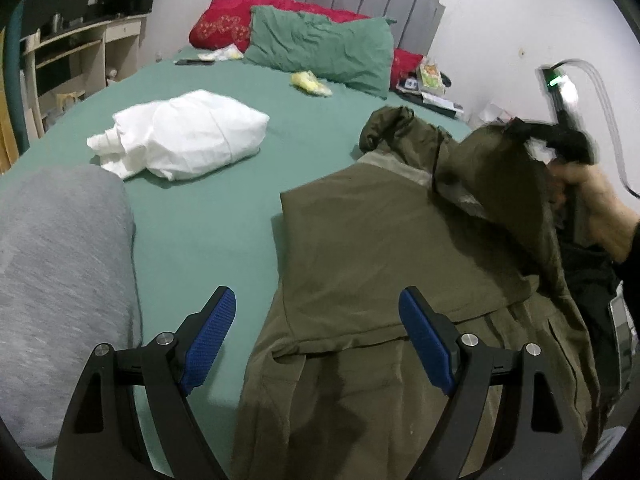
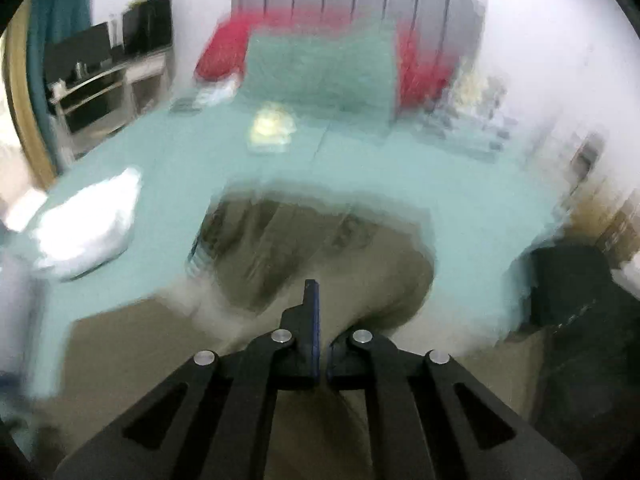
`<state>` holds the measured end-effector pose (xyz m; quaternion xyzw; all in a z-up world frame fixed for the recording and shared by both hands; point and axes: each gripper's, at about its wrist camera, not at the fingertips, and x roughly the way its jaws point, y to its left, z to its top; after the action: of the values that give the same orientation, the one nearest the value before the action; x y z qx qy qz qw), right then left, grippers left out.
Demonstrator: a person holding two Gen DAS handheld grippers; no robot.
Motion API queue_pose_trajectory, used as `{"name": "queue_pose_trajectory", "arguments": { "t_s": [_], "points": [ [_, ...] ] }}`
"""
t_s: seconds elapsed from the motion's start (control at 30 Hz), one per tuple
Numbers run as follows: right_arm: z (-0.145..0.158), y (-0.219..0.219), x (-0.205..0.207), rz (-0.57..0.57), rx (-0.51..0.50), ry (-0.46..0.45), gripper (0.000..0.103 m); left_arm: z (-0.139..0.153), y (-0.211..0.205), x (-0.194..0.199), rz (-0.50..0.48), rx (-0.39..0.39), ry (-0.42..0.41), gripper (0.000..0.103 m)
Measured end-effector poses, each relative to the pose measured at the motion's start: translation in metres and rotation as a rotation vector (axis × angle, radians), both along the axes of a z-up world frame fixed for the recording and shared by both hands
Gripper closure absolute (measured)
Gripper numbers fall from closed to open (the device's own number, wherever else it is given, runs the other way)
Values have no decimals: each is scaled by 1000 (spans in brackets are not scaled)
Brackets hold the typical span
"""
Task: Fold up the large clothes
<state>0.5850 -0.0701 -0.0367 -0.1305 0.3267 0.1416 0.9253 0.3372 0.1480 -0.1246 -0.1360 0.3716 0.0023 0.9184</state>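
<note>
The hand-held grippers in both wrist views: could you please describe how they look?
The left hand-held gripper has black angular finger arms with silver pivot bolts and blue ribbed pads. The right hand-held gripper matches it; a cable and a green light sit on its body. A dark sleeve shows.

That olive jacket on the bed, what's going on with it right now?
A person is folding the olive jacket on the green bed. The right gripper, jaws shut on the jacket's right side, lifts it up; that view is blurred. The left gripper hovers open over the jacket's lower edge, holding nothing. A folded white garment lies further up the bed.
</note>
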Motion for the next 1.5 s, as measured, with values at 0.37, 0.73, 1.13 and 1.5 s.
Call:
{"name": "queue_pose_trajectory", "arguments": {
  "t_s": [0.37, 0.73, 1.13, 1.5],
  "points": [
    [-90, 133, -121, 557, -199, 42, 87, 15, 7, -16, 39, 13, -55, 17],
    [-99, 61, -96, 387, 393, 247, 26, 13, 39, -13, 136, 44, -25, 17],
    [-145, 164, -45, 559, 376, 606, 26, 13, 46, -5, 172, 50, -18, 17],
    [-59, 56, 133, 156, 230, 201, 25, -1, 55, 9, 203, 70, 17, 17]
  ]
}}
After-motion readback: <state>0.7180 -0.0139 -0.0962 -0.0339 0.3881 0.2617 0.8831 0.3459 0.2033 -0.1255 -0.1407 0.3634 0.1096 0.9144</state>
